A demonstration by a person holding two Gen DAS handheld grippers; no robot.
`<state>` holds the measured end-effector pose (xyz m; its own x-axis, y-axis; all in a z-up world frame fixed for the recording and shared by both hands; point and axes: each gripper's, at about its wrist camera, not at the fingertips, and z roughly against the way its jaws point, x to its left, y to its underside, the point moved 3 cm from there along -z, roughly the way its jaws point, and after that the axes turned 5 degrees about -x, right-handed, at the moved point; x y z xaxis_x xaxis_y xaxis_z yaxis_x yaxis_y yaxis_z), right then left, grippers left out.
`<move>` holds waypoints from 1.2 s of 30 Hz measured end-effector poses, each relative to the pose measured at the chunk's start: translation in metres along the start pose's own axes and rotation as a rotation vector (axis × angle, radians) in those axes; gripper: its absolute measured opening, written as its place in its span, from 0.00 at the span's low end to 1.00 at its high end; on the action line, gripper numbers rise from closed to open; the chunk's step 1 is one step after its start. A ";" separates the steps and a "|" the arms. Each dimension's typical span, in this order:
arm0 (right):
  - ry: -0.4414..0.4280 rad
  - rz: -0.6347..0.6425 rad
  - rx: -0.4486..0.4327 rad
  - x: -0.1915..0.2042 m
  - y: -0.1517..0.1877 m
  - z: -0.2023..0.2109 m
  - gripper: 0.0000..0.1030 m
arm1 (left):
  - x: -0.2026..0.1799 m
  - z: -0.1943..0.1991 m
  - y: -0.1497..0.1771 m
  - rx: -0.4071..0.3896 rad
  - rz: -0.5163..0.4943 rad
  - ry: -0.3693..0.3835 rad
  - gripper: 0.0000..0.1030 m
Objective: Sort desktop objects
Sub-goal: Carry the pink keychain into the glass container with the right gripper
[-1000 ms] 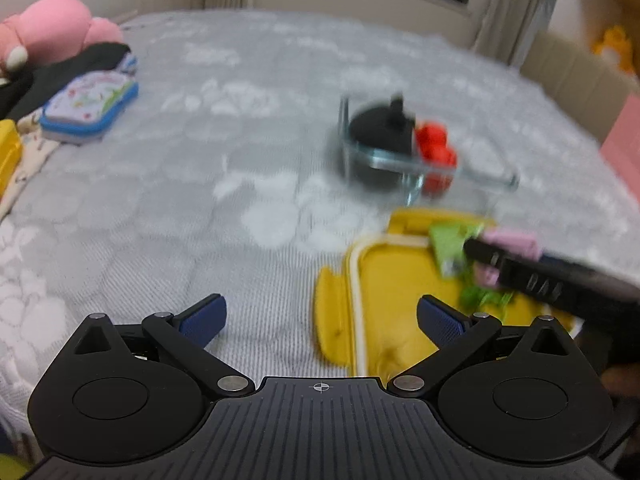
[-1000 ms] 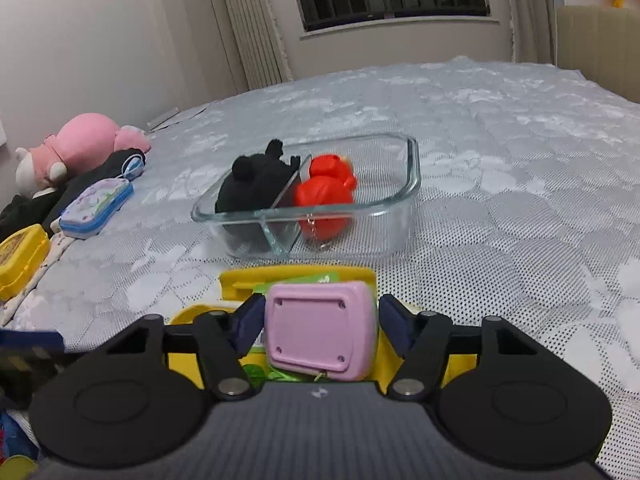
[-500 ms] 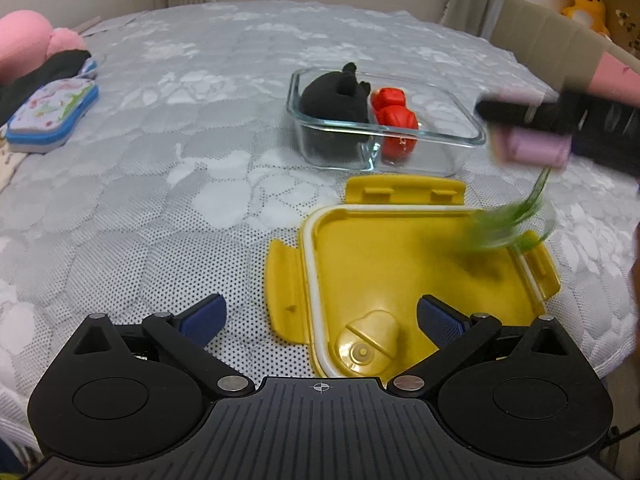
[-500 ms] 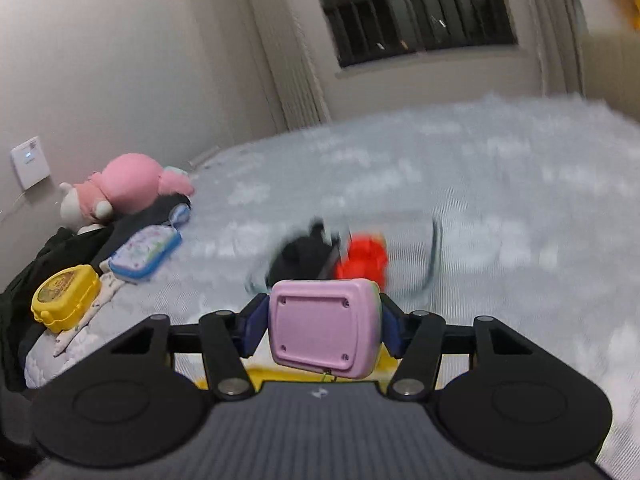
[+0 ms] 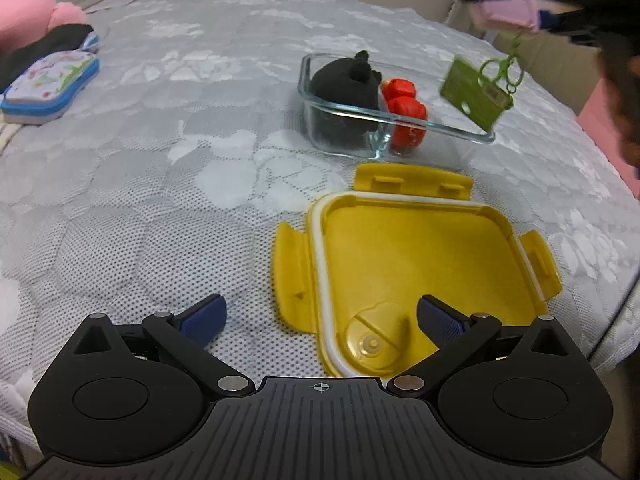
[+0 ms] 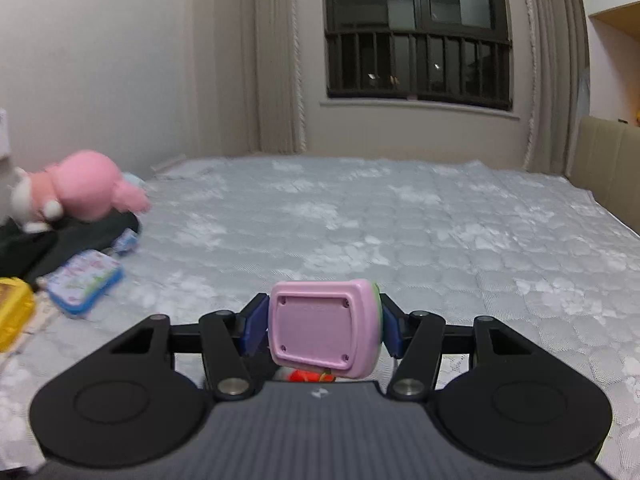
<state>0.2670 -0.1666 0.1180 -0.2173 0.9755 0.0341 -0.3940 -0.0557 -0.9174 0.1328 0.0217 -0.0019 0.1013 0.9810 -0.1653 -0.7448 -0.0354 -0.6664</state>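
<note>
My right gripper is shut on a pink toy device, held high above the bed. In the left wrist view the pink device hangs at the top right with a green card dangling from it on a green ring, above the glass container. The container holds a black plush and red toys. My left gripper is open and empty, low over the near edge of the yellow lid, which lies upside down on the bed.
A blue-rimmed patterned case and a pink plush lie at the far left. The right wrist view shows them too, the case and plush, with a yellow box and dark cloth.
My right gripper has risen with the pink device and its green card from the yellow lid to above the glass container. The left wrist view has swung to show the whole lid.
</note>
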 end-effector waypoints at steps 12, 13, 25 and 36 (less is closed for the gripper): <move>0.084 -0.010 0.133 -0.005 0.051 -0.056 0.58 | 0.007 -0.001 0.001 -0.002 0.015 -0.012 1.00; 0.083 -0.011 0.147 -0.005 0.055 -0.059 0.58 | 0.006 -0.001 0.001 -0.002 0.012 -0.012 1.00; 0.084 -0.075 0.080 -0.020 0.041 -0.042 0.68 | 0.003 -0.003 0.003 0.005 -0.009 -0.034 1.00; 0.028 -0.010 0.312 -0.007 0.051 -0.050 0.53 | -0.001 -0.002 0.005 0.005 -0.029 -0.027 1.00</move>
<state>0.2928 -0.1656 0.0508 -0.1888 0.9816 0.0280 -0.6520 -0.1040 -0.7510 0.1300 0.0202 -0.0065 0.1052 0.9865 -0.1257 -0.7453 -0.0055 -0.6668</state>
